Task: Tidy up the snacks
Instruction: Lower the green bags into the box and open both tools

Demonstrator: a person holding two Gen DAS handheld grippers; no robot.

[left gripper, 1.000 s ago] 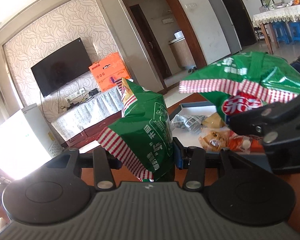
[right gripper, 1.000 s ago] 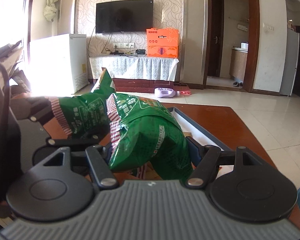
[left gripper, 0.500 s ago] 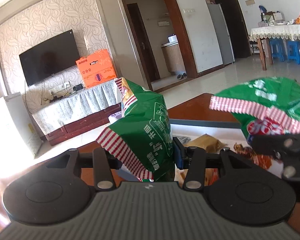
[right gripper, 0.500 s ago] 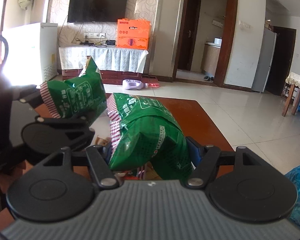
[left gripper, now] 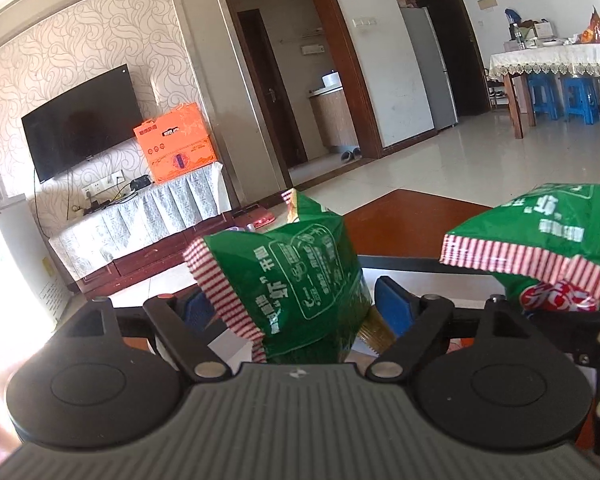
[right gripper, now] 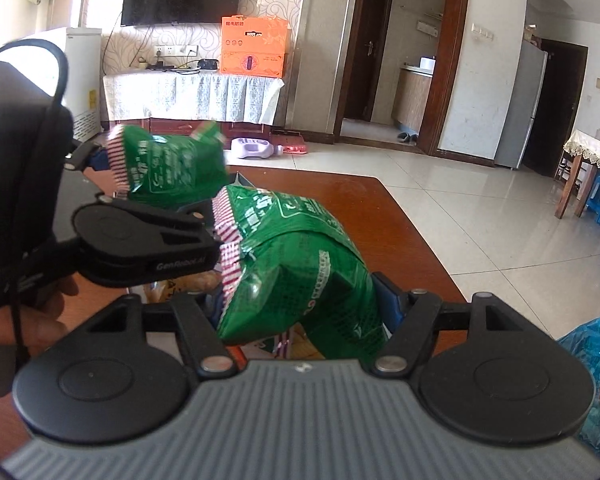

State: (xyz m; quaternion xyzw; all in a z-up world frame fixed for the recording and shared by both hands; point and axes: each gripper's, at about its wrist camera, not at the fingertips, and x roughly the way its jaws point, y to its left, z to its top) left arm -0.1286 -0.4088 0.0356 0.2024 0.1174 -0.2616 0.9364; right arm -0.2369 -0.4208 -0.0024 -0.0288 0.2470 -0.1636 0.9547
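Two snack bags, one on the left (left gripper: 296, 280) and one on the right (right gripper: 300, 272), are glossy green with red-and-white striped edges and white print. Far off, an orange box (left gripper: 176, 142) sits on a white lace cloth (left gripper: 140, 216) against cream swirl-patterned wallpaper (left gripper: 80, 60). The near table (right gripper: 340, 196) is reddish-brown.

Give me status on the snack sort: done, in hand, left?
Done: several small packets already lie in the tray. In hand: left gripper is opening, its green bag between the pads; right gripper grips a second green bag. Left: both bags not yet set down.
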